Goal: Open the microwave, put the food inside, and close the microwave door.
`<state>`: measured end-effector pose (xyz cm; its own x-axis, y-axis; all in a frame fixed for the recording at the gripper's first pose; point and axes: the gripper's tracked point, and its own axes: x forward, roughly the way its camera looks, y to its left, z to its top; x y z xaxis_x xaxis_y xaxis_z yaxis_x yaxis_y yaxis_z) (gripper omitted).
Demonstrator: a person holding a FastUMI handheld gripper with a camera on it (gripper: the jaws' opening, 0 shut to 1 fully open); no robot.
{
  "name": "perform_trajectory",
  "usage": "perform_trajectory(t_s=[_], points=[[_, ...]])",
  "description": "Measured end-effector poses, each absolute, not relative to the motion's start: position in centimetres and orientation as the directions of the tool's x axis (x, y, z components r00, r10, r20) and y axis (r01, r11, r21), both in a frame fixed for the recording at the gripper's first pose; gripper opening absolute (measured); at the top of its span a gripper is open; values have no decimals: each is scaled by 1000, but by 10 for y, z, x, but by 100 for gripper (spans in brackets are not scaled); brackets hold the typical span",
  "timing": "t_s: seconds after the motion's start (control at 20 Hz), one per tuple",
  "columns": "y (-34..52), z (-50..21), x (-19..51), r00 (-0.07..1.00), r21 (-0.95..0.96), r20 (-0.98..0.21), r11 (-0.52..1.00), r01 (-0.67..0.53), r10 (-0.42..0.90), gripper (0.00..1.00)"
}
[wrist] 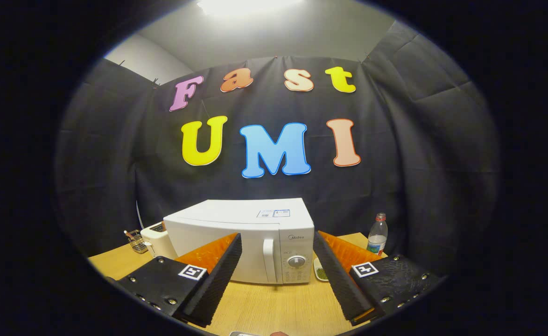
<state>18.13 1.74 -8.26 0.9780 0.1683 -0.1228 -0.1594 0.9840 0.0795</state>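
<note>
A white microwave [250, 233] stands on the wooden table [264, 303], its door shut, with a vertical handle [269, 259] and a round dial [296, 261] on its right side. My gripper [277, 242] is open and held back from it, with the microwave's front showing between the two fingers and nothing held. A small white dish of green food [321, 272] lies on the table just right of the microwave, partly hidden behind the right finger [337, 270].
A white toaster [155, 238] and a small wire rack [136, 240] stand left of the microwave. A plastic bottle with a red cap [377, 235] stands to the right, near the table's back edge. Black cloth walls close the booth behind.
</note>
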Motion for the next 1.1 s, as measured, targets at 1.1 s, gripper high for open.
perform_trajectory(t_s=[1.1], points=[[49, -217, 307, 928, 14, -342, 988, -154, 150, 81]])
